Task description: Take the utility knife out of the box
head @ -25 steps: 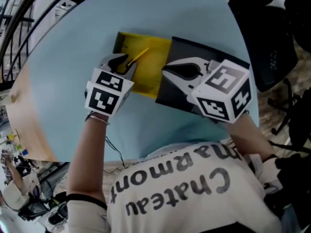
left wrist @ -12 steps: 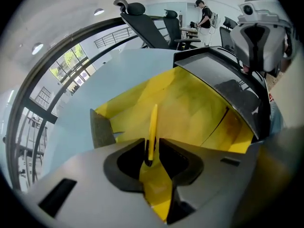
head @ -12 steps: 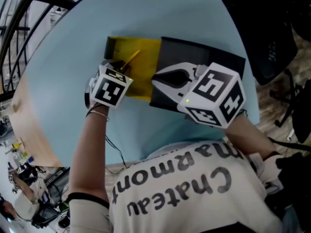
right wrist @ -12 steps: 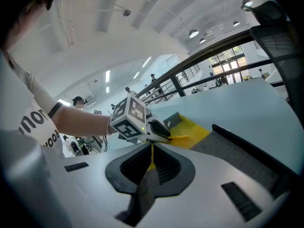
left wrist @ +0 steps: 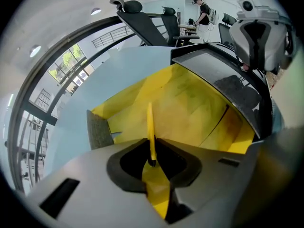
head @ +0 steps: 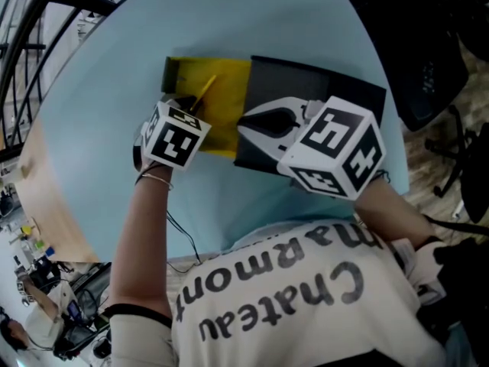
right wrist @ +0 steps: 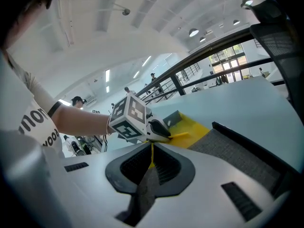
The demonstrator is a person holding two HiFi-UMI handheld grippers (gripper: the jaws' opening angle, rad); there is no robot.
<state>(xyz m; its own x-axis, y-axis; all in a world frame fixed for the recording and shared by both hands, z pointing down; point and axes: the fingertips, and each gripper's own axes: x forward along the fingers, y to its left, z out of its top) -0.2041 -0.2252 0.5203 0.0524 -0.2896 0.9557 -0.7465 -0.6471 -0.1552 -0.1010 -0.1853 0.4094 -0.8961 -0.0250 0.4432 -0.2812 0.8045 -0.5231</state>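
Note:
The box (head: pixel 229 109) has a yellow inside and a black lid (head: pixel 313 86) folded open to the right. A slim yellow utility knife (head: pixel 203 93) lies aslant in it. My left gripper (head: pixel 189 107) points steeply down at the knife's near end. In the left gripper view the knife (left wrist: pixel 150 122) runs up from between the jaws of that gripper (left wrist: pixel 152 161), which are closing, and the pads meet its sides. My right gripper (head: pixel 246 125) sits at the seam between the yellow tray and the lid. Its jaws (right wrist: pixel 152 161) are together on a thin yellow edge of the box.
The box rests on a round pale blue table (head: pixel 107 90). A black office chair (head: pixel 428 67) stands off the table's right edge. The black lid (right wrist: pixel 237 151) spreads out under and right of my right gripper.
My left gripper has sunk into the box onto the knife's near end, and its jaws have come in on the knife. The right gripper has stayed at the box edge.

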